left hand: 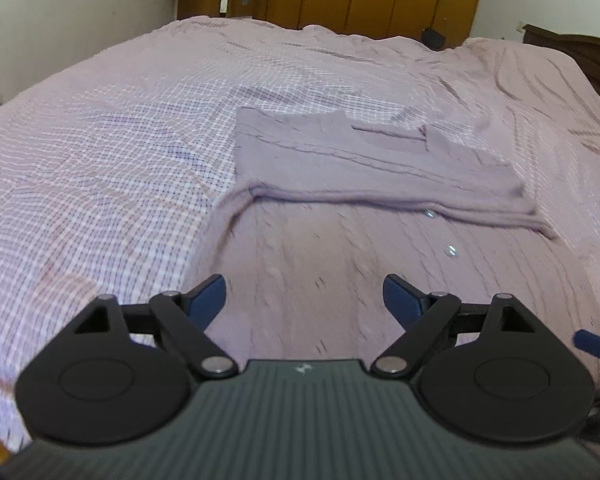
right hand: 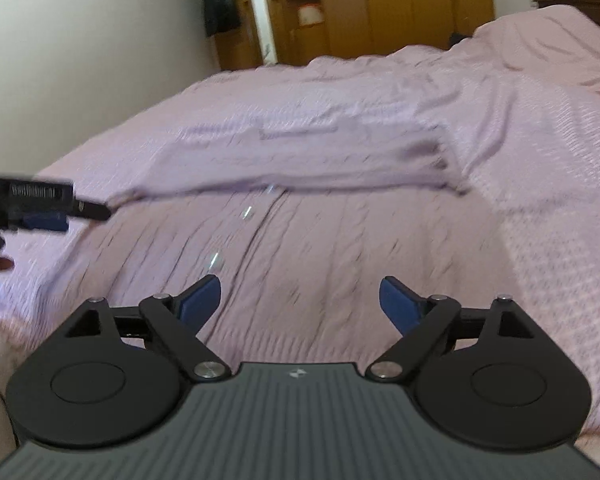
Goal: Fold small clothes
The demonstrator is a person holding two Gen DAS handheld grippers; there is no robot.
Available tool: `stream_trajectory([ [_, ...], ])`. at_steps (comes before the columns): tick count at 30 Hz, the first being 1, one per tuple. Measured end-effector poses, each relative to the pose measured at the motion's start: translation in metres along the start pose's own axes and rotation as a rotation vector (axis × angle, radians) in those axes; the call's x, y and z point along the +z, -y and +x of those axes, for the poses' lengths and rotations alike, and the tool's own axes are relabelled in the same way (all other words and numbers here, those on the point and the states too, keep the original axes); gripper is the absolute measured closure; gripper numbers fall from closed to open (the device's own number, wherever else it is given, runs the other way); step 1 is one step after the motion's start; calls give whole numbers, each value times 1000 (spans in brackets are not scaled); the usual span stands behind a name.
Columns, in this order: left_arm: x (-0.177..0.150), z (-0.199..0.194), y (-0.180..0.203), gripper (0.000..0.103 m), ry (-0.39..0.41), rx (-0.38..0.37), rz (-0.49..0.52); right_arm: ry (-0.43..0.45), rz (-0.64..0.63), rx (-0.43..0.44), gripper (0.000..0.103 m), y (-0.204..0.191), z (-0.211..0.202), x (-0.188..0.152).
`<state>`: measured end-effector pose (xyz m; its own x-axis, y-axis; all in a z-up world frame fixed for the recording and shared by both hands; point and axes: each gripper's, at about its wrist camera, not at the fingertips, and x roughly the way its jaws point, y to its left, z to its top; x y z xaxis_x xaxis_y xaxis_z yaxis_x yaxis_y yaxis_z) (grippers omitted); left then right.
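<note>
The sweater (left hand: 364, 184) lies on the bed (left hand: 100, 152), its far part folded over. At 9 o'clock the left gripper (left hand: 304, 292) gapes empty; at 3 o'clock the right gripper (right hand: 298, 294) likewise. Probably between folds; next, each should grip a near edge.
</note>
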<state>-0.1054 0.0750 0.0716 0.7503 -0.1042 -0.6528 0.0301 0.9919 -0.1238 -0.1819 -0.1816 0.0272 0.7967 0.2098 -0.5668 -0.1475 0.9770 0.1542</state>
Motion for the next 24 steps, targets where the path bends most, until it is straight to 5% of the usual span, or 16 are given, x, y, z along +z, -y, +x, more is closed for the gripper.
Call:
stream_trajectory([
  [7, -12, -22, 21, 16, -1, -23, 56, 0, -262, -49, 5, -35, -11, -36],
  [18, -26, -30, 32, 16, -12, -43, 92, -106, -496, -170, 0, -54, 10, -69],
  [24, -34, -26, 37, 16, -28, -59, 130, -55, -453, -237, 0, -48, 15, -62],
])
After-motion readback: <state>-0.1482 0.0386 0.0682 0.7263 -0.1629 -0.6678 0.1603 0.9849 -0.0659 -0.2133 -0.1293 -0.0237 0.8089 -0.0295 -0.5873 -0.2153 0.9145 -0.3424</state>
